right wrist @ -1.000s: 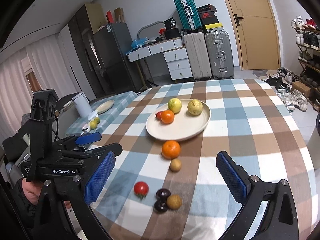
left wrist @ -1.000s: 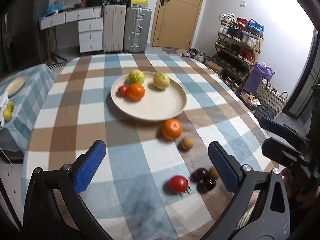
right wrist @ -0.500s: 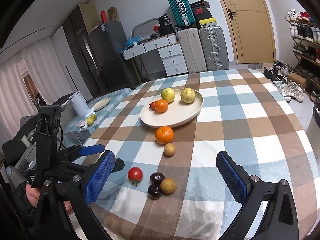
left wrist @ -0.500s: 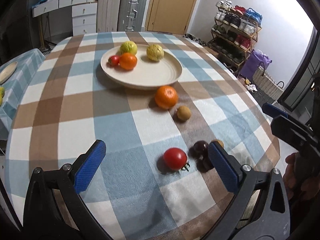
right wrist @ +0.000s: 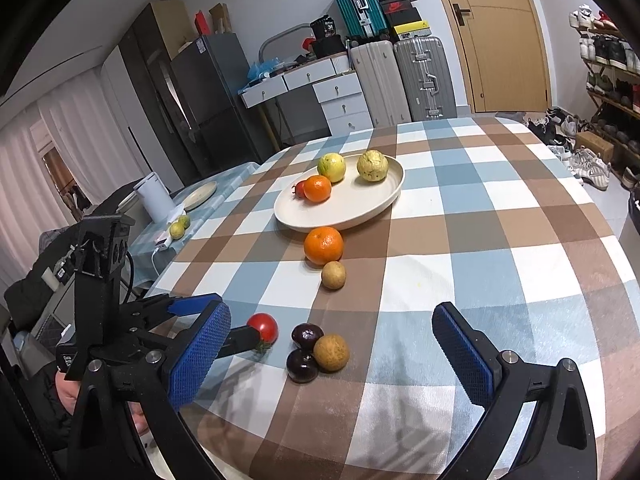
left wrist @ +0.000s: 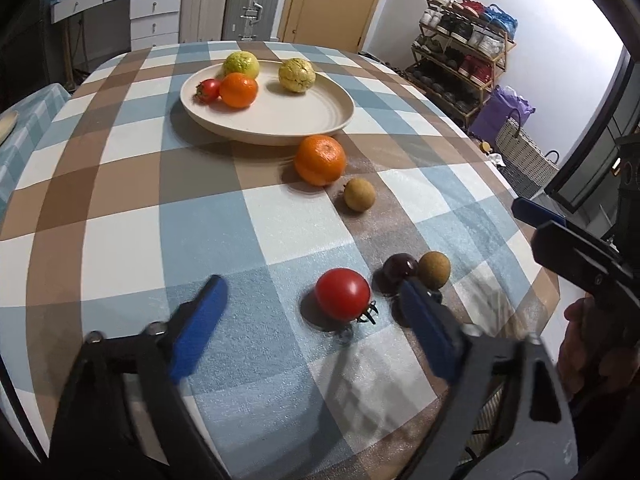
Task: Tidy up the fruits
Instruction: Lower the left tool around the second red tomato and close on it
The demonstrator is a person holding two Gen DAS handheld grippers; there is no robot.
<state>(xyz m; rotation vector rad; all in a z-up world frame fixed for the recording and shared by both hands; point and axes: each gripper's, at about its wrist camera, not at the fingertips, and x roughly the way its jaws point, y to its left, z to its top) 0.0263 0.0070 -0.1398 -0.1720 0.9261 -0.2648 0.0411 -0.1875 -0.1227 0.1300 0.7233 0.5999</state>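
Observation:
A red tomato (left wrist: 343, 294) lies on the checked tablecloth between the blue pads of my left gripper (left wrist: 310, 286). Its jaws are closing, and neither pad touches the tomato. Just right of it sit a dark plum (left wrist: 398, 267) and a brown round fruit (left wrist: 434, 270). Farther off are an orange (left wrist: 320, 159) and a second brown fruit (left wrist: 359, 195). The cream plate (left wrist: 280, 120) holds two yellow-green fruits, an orange and a small tomato. My right gripper (right wrist: 330, 312) hovers open above the plums (right wrist: 307, 335), holding nothing.
The round table's near edge (right wrist: 360, 460) curves just under both grippers. A low side table (right wrist: 208, 196) at the left carries a plate, lemons and a white kettle. Suitcases, drawers, a shoe rack (left wrist: 460, 60) and a wicker basket stand around the room.
My left gripper has sunk toward the red tomato, and its jaws have narrowed around it. The right gripper has dropped slightly toward the table and stays open.

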